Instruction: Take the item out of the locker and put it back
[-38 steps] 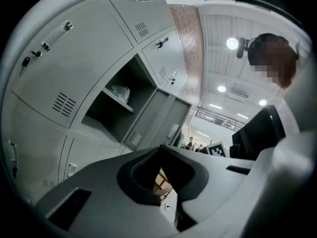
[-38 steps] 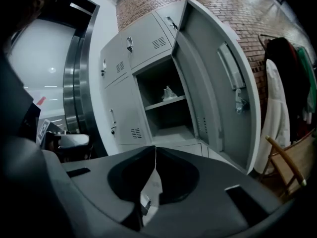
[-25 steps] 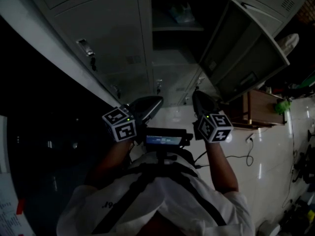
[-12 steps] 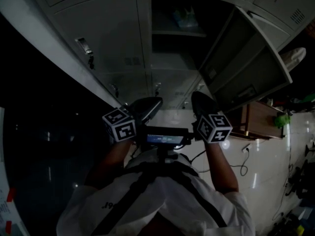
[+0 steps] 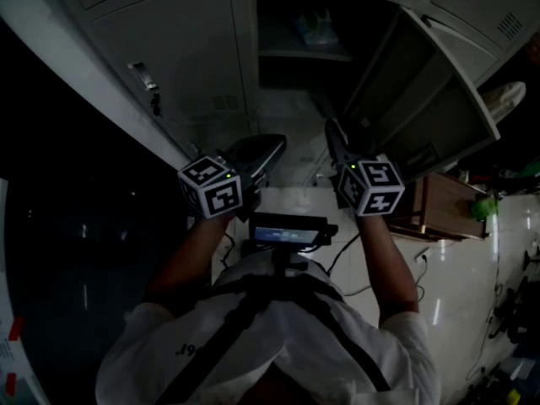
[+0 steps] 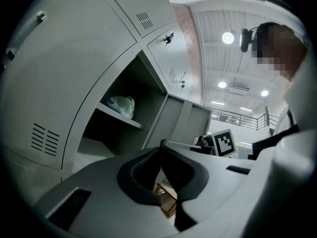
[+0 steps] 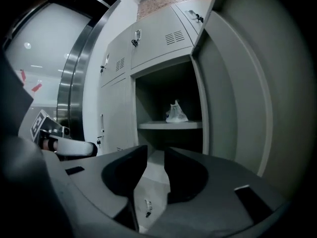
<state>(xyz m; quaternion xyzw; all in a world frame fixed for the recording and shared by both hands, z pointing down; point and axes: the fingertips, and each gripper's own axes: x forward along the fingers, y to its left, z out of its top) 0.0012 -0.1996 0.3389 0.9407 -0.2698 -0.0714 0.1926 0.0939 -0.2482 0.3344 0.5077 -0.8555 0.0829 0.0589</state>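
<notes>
Grey steel lockers (image 5: pixel 177 49) fill the top of the head view. One compartment stands open at upper centre, its single door (image 5: pixel 422 99) swung out toward the upper right. Inside it is one shelf (image 5: pixel 304 55), and on that shelf sits the one item (image 5: pixel 316 28), a pale crumpled bag, well apart from both grippers. The same bag lies left of centre in the left gripper view (image 6: pixel 121 105) and just above centre in the right gripper view (image 7: pixel 176 113), resting on the shelf each time.

Two grippers are held up at mid-frame, each carrying one marker cube: one cube at centre left (image 5: pixel 211 197), one at centre right (image 5: pixel 371 186). The left gripper (image 5: pixel 266 152) has its two jaws meeting at the tips in its own view (image 6: pixel 161 145), with nothing between them. The right gripper (image 5: pixel 336 142) has its jaws opening, and a narrow gap shows between the tips (image 7: pixel 156 150). Only the locker front shows through that gap.

One wooden table (image 5: pixel 447 197) stands at the right edge of the head view, below the open door. Three round ceiling lights (image 6: pixel 228 37) glow at the upper right of the left gripper view.
</notes>
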